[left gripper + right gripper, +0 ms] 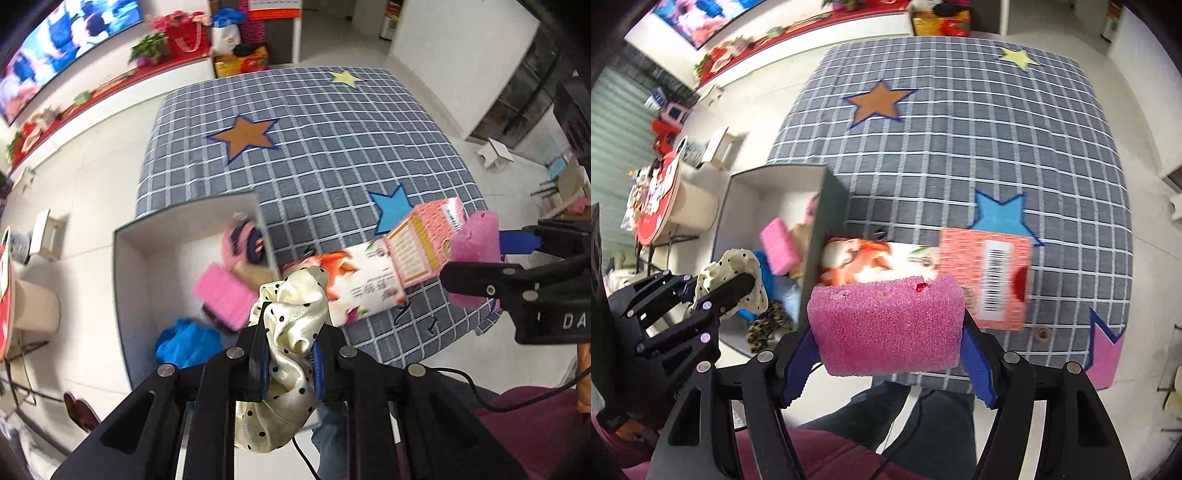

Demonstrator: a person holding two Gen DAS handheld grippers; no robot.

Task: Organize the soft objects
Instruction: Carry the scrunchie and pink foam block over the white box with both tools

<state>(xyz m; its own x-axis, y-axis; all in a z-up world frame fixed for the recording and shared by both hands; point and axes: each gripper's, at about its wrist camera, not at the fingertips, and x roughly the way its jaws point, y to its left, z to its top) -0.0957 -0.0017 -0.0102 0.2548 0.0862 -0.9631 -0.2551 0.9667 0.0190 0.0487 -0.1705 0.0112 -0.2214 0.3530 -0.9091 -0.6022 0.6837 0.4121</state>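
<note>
Both hands loaded at once. Left tool (pixel 288 354) is clamped down narrow on a cream polka-dot satin scrunchie (pixel 291 332), which bunches above the pads and hangs loose below them. Right tool (pixel 886 354) stands fairly wide, its blue pads pressed on either end of a pink foam sponge (pixel 886 325). Both items ride in the air near the front edge of the bench, above the white storage box (pixel 125 266) that sits beside the checked star-patterned cloth (pixel 332 147). Risks as I judge them: the satin is slippery and only a fold is pinched, so it may slide out short of the box; the sponge is held by compression alone and could spring free or tip if the pads ease early. The tools are close together, so both dropping into the box at one time may knock each other or clip the box wall. The tissue pack (pixel 373 280) lies right against the box's near wall and could be nudged off the bench edge. View differences: left wrist view shows the box interior well, with a pink block, a blue cloth and a round plush piece inside; right wrist view instead shows the barcode face of the pack, a leopard-print item low in the box and the sponge's full front face.
</note>
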